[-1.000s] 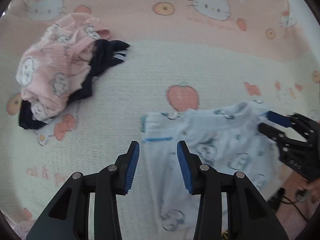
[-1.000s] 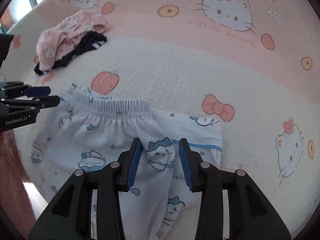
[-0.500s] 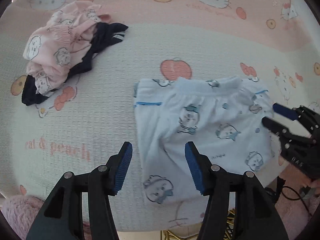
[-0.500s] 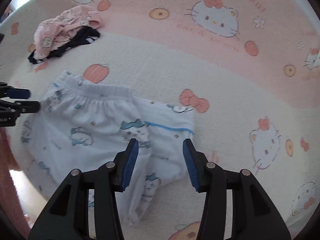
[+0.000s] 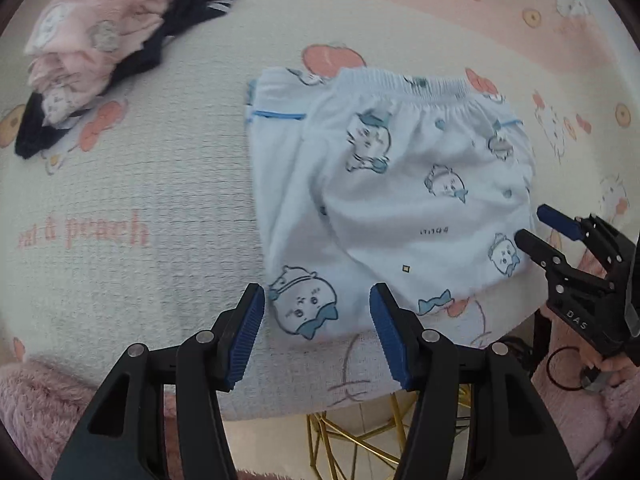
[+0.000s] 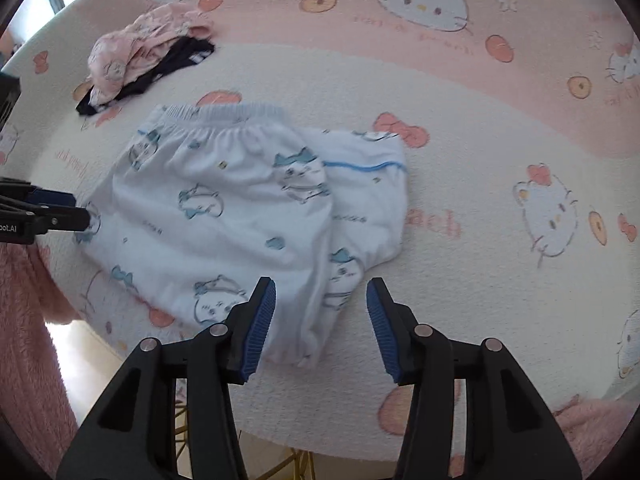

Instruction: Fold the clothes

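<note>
The light blue pants (image 5: 400,184) lie folded over on the cartoon-print blanket (image 5: 140,200), near its front edge. The left gripper (image 5: 317,334) and right gripper (image 6: 321,324) both hover above them, jaws spread apart and holding nothing. A pink-and-navy clothes pile (image 6: 140,56) sits well apart.

Left gripper (image 6: 60,210): cut off by right wrist view's edge — only 2 fingertips show.
Dark garment (image 5: 132,60): mostly buried under pink clothes (image 5: 84,36).
</note>
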Motion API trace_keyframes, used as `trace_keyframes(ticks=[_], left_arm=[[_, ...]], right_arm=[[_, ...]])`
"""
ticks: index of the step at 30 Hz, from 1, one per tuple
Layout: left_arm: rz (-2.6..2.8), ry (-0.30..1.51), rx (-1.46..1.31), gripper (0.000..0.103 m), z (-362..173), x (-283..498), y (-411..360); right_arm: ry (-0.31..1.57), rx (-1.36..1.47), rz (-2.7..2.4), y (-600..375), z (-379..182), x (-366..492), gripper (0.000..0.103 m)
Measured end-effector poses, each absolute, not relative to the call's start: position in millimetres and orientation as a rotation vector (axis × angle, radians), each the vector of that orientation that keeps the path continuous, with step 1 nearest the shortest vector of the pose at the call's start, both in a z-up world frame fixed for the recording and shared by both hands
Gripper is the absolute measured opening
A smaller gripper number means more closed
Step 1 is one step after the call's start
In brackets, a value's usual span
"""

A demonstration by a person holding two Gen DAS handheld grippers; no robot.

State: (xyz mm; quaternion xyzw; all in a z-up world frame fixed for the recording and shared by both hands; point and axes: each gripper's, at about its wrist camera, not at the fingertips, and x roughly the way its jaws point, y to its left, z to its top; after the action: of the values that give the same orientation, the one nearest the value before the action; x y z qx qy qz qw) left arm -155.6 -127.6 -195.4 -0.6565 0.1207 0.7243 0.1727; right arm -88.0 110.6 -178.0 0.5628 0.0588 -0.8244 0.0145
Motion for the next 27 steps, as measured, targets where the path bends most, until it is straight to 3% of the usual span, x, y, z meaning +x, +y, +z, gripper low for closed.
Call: trace_keyframes(ticks=[4,7,10,13,16,18,22,27], left_arm=[[2.2,0.501,-1.877,0.058,-180.0,-157.5,-139.2],[2.184,0.283,-1.829,0.058,-167.0,-160.7,-150.7],[2.192,0.323,-1.734,0.058,-164.1,-164.5,-134.0],[2.162,0.317,-1.739,0.058,-176.9,-177.3,-122.2],[2.204,0.441,-1.783,0.058,-184.6,-183.9,-127.2],[2.233,0.407,-1.817,0.058,-180.0,-187.5,-144.2],[2.236,0.17,-1.799,0.058,-163.0,-194.0,-174.6],[2.198,0.151,-1.701,0.058,-165.1,-204.2,-160.6]], right_arm=[[0.298,1.809,-2.66,119.3,-180.6,-78.2,0.049],[0.306,1.823,-2.732,131.4,-171.6,-70.7,0.049],[0.197,1.765,-2.732,131.6,-163.5,-69.9,0.048],[0.27,1.679,-2.691,105.9,-158.4,-79.9,0.048],[0.339,1.594,-2.647,80.3,-153.4,-89.9,0.048],[0.506,1.694,-2.629,81.7,-172.6,-103.5,0.047],[0.33,1.746,-2.672,101.2,-167.4,-106.2,0.051],[0.278,1.552,-2.602,54.6,-144.6,-119.5,0.051]])
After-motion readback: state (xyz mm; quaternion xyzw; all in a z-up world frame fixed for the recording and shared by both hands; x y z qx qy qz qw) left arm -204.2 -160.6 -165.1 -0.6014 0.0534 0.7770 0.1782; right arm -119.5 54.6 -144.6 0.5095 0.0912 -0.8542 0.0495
